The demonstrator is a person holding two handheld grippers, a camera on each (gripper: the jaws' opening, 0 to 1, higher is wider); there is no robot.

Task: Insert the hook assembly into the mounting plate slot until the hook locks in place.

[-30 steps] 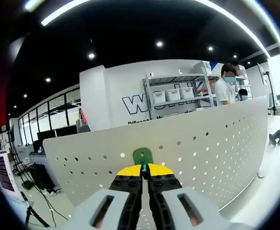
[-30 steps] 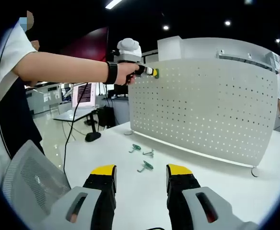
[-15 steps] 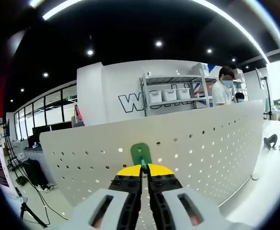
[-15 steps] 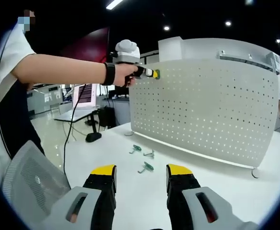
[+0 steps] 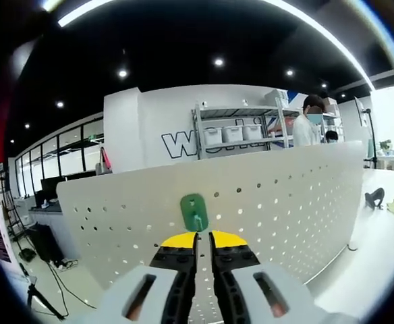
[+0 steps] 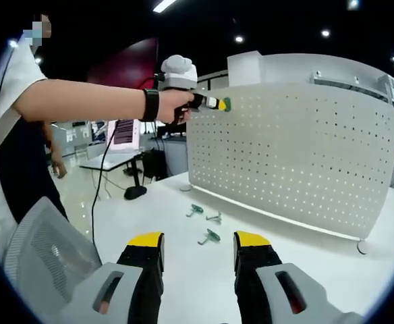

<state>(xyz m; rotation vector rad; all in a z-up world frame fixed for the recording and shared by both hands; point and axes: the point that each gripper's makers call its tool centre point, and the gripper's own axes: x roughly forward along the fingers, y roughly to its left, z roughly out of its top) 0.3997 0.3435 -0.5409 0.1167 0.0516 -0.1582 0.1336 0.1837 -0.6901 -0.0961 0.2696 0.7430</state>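
A green hook (image 5: pixel 194 212) sits against the upper part of the white perforated mounting plate (image 5: pixel 285 196). Just below it are the yellow tips of my left gripper (image 5: pixel 203 240), a narrow gap apart and no longer pinching the hook's stem. From the right gripper view, the left gripper (image 6: pixel 214 103) is held by a person's hand at the top left corner of the plate (image 6: pixel 298 148), with the green hook (image 6: pixel 227 104) at its tip touching the plate. My right gripper (image 6: pixel 198 240) hovers open over the white table (image 6: pixel 183 277), holding nothing.
Three loose green hooks (image 6: pixel 196 209), (image 6: pixel 214 217), (image 6: pixel 209 235) lie on the table in front of the plate. The person's outstretched arm (image 6: pixel 82 98) crosses the upper left. Behind the plate stand a shelf of bins (image 5: pixel 237 131) and another person (image 5: pixel 305 128).
The left jaws have parted slightly and the hook now stands clear above their tips on the plate. The right gripper has stayed put, open.
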